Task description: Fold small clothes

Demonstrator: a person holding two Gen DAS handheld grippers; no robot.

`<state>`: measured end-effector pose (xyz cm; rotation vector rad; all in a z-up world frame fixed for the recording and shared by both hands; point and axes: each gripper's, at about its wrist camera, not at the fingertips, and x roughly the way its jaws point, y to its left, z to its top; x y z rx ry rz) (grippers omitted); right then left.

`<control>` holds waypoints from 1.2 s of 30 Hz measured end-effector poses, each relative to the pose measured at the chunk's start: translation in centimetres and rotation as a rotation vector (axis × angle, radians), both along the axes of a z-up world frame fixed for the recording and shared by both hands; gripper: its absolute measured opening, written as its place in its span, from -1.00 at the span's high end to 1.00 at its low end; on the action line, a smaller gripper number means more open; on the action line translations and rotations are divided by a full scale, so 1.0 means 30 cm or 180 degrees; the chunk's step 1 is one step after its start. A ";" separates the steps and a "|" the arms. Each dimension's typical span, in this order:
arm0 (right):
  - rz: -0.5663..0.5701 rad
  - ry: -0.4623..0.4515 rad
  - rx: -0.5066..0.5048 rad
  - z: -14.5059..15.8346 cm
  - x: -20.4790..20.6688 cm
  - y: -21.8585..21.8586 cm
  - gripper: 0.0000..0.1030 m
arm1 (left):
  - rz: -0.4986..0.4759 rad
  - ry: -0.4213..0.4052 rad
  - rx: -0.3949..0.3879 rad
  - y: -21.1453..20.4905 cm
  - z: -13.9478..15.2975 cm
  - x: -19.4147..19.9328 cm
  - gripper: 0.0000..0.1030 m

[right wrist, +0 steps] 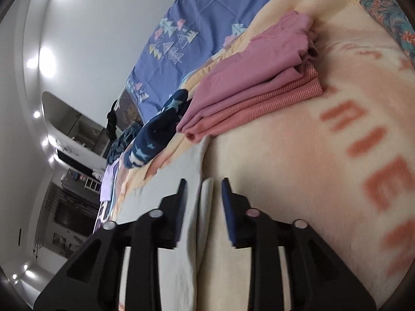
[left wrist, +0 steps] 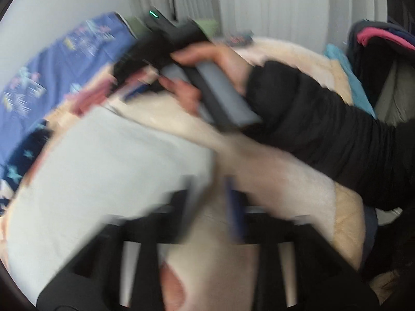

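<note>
A pale blue-white garment (left wrist: 109, 171) lies spread on the cream blanket (left wrist: 298, 181). My left gripper (left wrist: 212, 204) hovers over its right edge, blurred by motion, jaws apart and empty. In the left wrist view the right gripper (left wrist: 145, 77), held by a hand in a black sleeve, reaches toward the garment's far edge. In the right wrist view my right gripper (right wrist: 203, 202) has its jaws apart around the garment's pale edge (right wrist: 207, 197), without pinching it. A folded pile of pink and coral clothes (right wrist: 254, 88) lies beyond.
A navy star-print garment (right wrist: 158, 127) lies left of the pile. A blue patterned bedsheet (right wrist: 192, 26) covers the far bed. A patterned cloth (right wrist: 391, 18) sits at top right. Dark and pink clothes (left wrist: 378, 41) are heaped at the right.
</note>
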<state>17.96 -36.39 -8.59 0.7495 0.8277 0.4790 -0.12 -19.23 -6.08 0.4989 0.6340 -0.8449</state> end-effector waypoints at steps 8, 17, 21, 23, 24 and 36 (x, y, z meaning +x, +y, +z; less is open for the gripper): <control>0.0215 -0.0176 -0.0769 -0.012 0.016 0.150 0.98 | -0.0329 0.0234 0.0282 -0.114 -0.123 0.053 0.59; -0.0460 -0.0113 -0.0768 -0.015 0.006 0.039 0.97 | -0.0222 0.0234 0.0046 0.009 -0.062 -0.005 0.11; -0.0677 -0.0238 -0.0951 0.065 -0.096 -0.007 0.89 | 0.0281 0.0074 -0.0214 0.229 0.017 -0.051 -0.11; -0.0730 -0.0364 -0.1019 0.116 -0.171 -0.017 0.89 | 0.0769 0.0074 -0.0368 0.431 0.045 -0.046 -0.14; -0.0708 -0.0453 -0.1056 0.150 -0.208 -0.003 0.89 | 0.1015 0.0090 -0.0432 0.524 0.053 -0.043 -0.14; 0.1489 -0.1995 -0.2533 0.305 -0.626 0.999 0.60 | 0.3134 0.0110 -0.1643 1.480 0.065 -0.279 0.83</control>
